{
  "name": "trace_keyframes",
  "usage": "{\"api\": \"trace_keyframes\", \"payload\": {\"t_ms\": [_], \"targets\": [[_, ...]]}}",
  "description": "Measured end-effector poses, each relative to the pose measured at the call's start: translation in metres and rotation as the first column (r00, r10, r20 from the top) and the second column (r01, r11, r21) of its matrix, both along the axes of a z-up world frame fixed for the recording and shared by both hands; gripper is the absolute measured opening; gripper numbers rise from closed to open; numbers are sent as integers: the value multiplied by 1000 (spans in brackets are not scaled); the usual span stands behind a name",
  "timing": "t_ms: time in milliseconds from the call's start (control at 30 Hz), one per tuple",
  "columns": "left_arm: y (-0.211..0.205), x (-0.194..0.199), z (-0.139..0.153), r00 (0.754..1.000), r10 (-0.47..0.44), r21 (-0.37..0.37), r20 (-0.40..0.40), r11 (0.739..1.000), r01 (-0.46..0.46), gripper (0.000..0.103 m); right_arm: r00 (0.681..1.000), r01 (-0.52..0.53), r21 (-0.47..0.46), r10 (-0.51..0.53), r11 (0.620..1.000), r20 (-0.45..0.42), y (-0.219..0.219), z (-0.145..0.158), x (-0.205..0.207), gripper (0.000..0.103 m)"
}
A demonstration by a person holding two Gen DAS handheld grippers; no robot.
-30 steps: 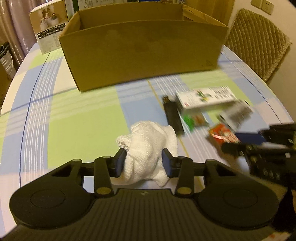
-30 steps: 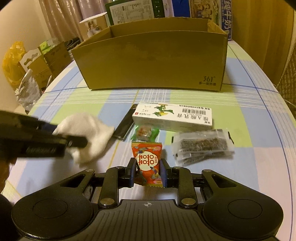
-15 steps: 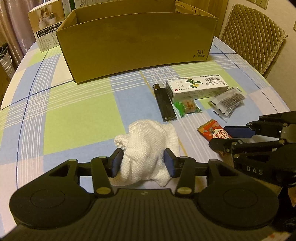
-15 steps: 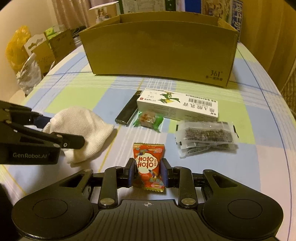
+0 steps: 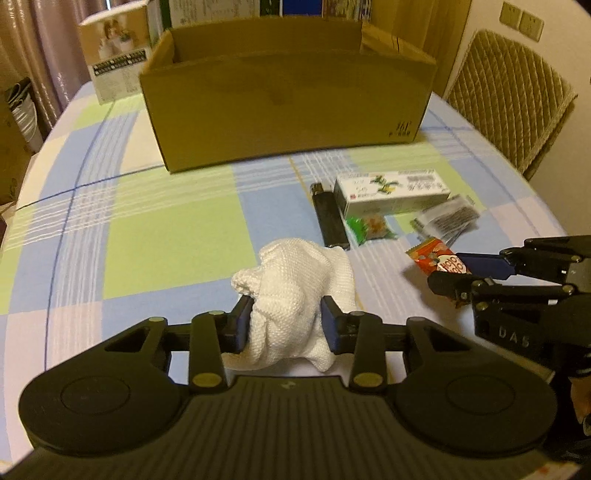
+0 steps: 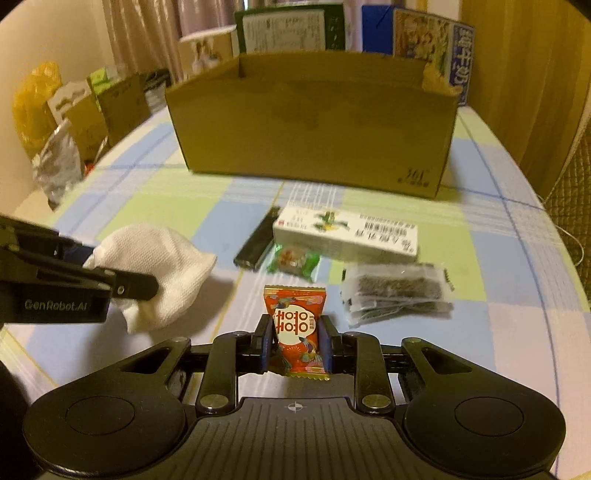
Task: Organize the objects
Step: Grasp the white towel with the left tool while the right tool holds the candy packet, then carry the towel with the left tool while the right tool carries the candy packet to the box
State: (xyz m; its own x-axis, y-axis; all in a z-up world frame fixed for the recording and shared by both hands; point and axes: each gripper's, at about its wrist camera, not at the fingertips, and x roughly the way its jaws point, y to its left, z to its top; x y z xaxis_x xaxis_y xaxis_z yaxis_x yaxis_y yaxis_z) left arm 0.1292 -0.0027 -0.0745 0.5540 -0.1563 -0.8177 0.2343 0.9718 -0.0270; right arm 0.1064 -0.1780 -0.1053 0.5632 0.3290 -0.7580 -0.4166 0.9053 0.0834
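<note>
— Left wrist view: what room is seen around the cardboard box (image 5: 288, 110)?

— A broad stretch of checked tablecloth (image 5: 147, 229) is left bare between the box and the left gripper (image 5: 287, 319), and more to the box's left. The table's curved rim is seen at far left. A woven chair (image 5: 513, 96) is set just off the far right edge.

— And what is gripped there?

— A crumpled white cloth (image 5: 295, 295) of coarse weave is pinched between the two blue-padded fingers, its folds bulging above and drooping below them.

— What is shown on the right?

— The right gripper (image 6: 295, 341) is clamped on a red candy packet (image 6: 295, 321), which is held upright, its crimped top standing clear of the fingers. Whether it is lifted off the cloth cannot be told.

— What is crowded ahead of it?

— A black lighter (image 6: 258, 240), a green-wrapped sweet (image 6: 293, 260), a long white carton (image 6: 347, 236) and a clear packet (image 6: 395, 295) of dark contents are clustered between packet and box. The lighter is laid just beside the carton; the sweet is touching the carton's near edge. Printed boxes (image 6: 284, 31) are stood behind the cardboard box.
</note>
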Motion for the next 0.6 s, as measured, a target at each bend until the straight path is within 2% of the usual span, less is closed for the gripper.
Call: {"api": "trace_keyframes", "payload": {"t_ms": [300,600], "targets": [[5,-33,32,997,58,-21,43,998,-57,34,999,21,52,-22,998,26,-11,33,-22,23],[-1,-55,55,996,55,-23,71,998,-54,34,998,29,62,-32,998,55,-20,55,-42,23]]}}
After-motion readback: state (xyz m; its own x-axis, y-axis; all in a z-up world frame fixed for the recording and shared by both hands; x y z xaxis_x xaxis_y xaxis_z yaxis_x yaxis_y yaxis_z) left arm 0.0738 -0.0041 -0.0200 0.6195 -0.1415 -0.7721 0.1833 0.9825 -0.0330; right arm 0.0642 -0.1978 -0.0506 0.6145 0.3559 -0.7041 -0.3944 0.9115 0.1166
